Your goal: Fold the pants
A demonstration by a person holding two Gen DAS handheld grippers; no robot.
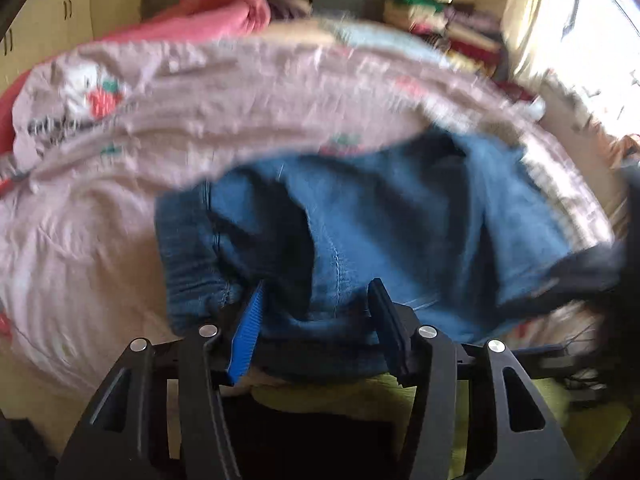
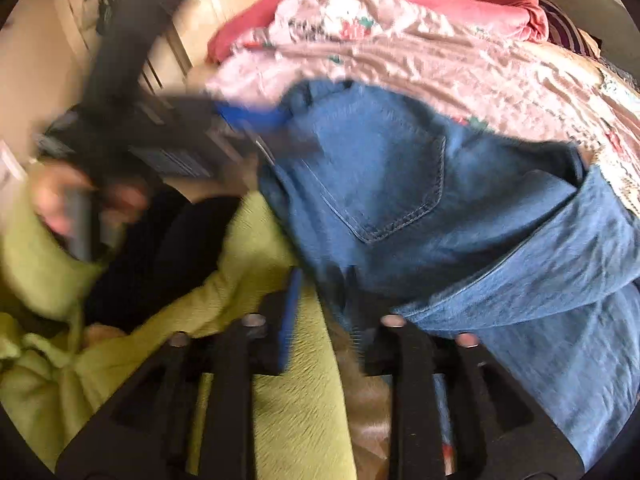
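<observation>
Blue denim pants [image 1: 360, 220] lie bunched on a bed with a pink strawberry-print cover [image 1: 200, 120]. My left gripper [image 1: 318, 300] has its fingers on either side of a fold of the waistband and holds it. In the right wrist view the pants [image 2: 420, 184] show a back pocket facing up. My right gripper [image 2: 324, 288] is at the lower edge of the denim, with the right finger behind the cloth; the view is blurred. The left gripper also shows in the right wrist view [image 2: 256, 120], at the pants' far left edge.
A person in a green top [image 2: 280, 360] stands at the bed's near edge. A red blanket [image 1: 224, 8] and stacked clothes [image 1: 460, 28] lie at the back. Cupboards [image 2: 180, 20] stand behind the bed. Bright window light comes from the right [image 1: 580, 40].
</observation>
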